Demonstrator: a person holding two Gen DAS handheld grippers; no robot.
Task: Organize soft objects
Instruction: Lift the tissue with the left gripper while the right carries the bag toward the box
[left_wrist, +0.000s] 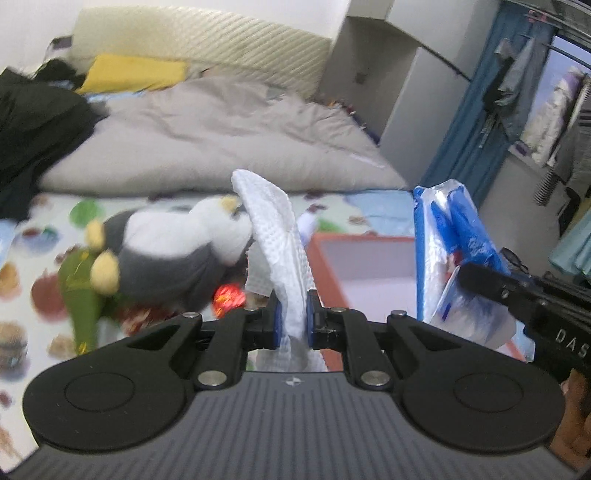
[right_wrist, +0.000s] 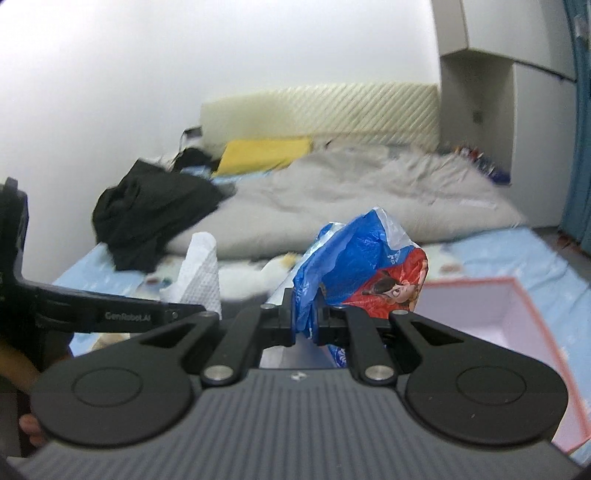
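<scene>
My left gripper (left_wrist: 294, 317) is shut on a white waffle-textured cloth (left_wrist: 275, 236) that stands up between its fingers; the cloth also shows in the right wrist view (right_wrist: 201, 275). My right gripper (right_wrist: 306, 319) is shut on a crumpled blue, white and red plastic package (right_wrist: 362, 258), which also shows in the left wrist view (left_wrist: 454, 251). Both are held above an open box with an orange-red rim (left_wrist: 364, 240) and pale inside (right_wrist: 480, 306). A grey-and-white plush penguin (left_wrist: 173, 247) lies on the patterned mat to the left of the box.
A green plush toy (left_wrist: 83, 295) and a shiny red item (left_wrist: 229, 297) lie by the penguin. Behind are a grey duvet (left_wrist: 221, 140), black clothing (left_wrist: 33, 125), a yellow pillow (left_wrist: 136, 72) and a cream headboard. A white cabinet and blue curtain stand right.
</scene>
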